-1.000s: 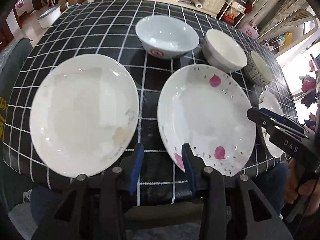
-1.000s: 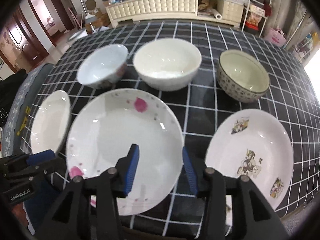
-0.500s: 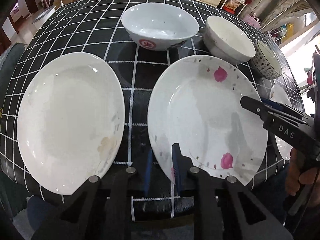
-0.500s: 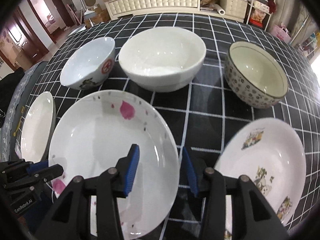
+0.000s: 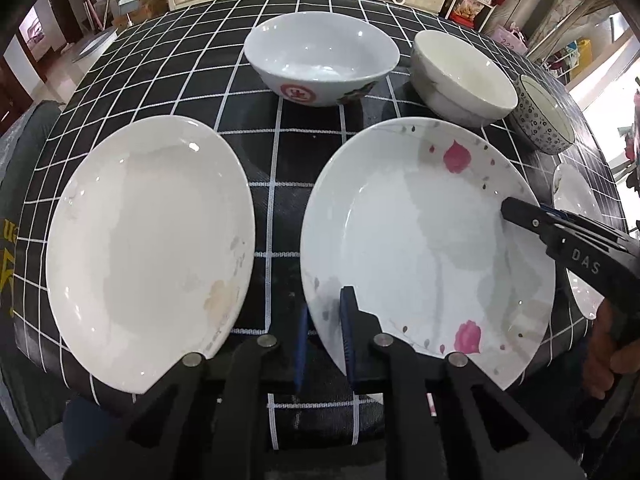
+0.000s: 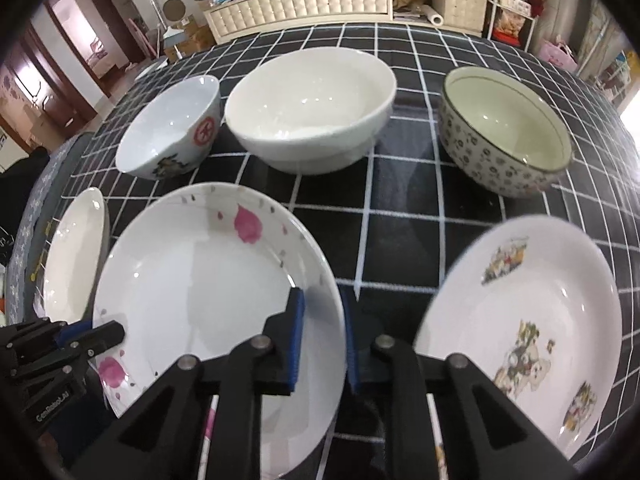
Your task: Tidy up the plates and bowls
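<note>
Black cloth with a white grid covers the desk (image 5: 280, 168), and a cream tufted cabinet (image 6: 300, 4) stands behind it in a cluttered room.

Three bowls sit in a row on the far side: a pale blue bowl (image 5: 320, 64) with a red mark, a plain white bowl (image 6: 310, 108) just beside it, and a spotted bowl (image 6: 504, 132) set apart at the right end. Three plates lie nearer. A plain plate (image 5: 148, 248) is on the left, a rose plate (image 5: 420, 240) in the middle and a cartoon plate (image 6: 524, 320) on the right, each apart from the next.

Both grippers are on the rose plate. The left gripper (image 5: 326, 340) has its blue-padded fingers (image 5: 347, 332) nearly together over the plate's near left rim, one finger above the rim and the other outside and below it. The right gripper (image 6: 322, 340) straddles the plate's right rim the same way, with one finger (image 6: 296, 336) inside the plate and the other outside, a narrow gap between them. Whether either pair actually presses the rim I cannot tell. In the left wrist view the right gripper reaches in over the plate's right side. I cannot tell whether the plate rests flat on the cloth or is tilted.
</note>
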A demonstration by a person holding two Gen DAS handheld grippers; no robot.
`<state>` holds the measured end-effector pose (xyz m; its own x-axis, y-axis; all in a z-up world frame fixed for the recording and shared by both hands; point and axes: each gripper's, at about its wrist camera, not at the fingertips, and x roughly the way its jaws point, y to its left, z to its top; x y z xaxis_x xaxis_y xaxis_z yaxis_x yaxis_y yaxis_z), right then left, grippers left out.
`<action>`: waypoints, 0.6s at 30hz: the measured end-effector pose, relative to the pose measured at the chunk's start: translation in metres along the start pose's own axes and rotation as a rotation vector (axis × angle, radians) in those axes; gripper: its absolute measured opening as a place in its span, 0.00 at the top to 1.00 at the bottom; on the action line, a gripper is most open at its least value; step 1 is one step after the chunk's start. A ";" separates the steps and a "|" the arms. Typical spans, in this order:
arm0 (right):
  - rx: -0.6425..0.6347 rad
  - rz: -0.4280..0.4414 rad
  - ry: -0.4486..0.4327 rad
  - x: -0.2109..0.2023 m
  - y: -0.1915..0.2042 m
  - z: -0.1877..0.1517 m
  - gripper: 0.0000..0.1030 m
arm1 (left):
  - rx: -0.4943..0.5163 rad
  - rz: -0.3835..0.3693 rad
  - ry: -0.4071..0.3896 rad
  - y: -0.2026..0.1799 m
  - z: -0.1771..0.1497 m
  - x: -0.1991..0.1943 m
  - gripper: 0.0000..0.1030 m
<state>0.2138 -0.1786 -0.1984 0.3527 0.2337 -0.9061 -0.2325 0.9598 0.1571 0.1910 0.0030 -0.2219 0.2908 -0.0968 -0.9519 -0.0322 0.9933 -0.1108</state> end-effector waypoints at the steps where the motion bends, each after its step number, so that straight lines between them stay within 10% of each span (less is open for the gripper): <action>1: 0.005 0.003 -0.002 -0.002 0.000 0.000 0.81 | -0.004 -0.004 -0.001 0.000 -0.001 -0.002 0.87; 18: -0.062 0.100 -0.056 -0.026 0.065 0.020 0.82 | -0.066 0.054 -0.092 0.058 -0.005 -0.055 0.87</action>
<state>0.2078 -0.1187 -0.1565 0.3747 0.3374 -0.8635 -0.3236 0.9205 0.2193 0.1689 0.0659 -0.1777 0.3734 -0.0339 -0.9270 -0.1126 0.9903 -0.0816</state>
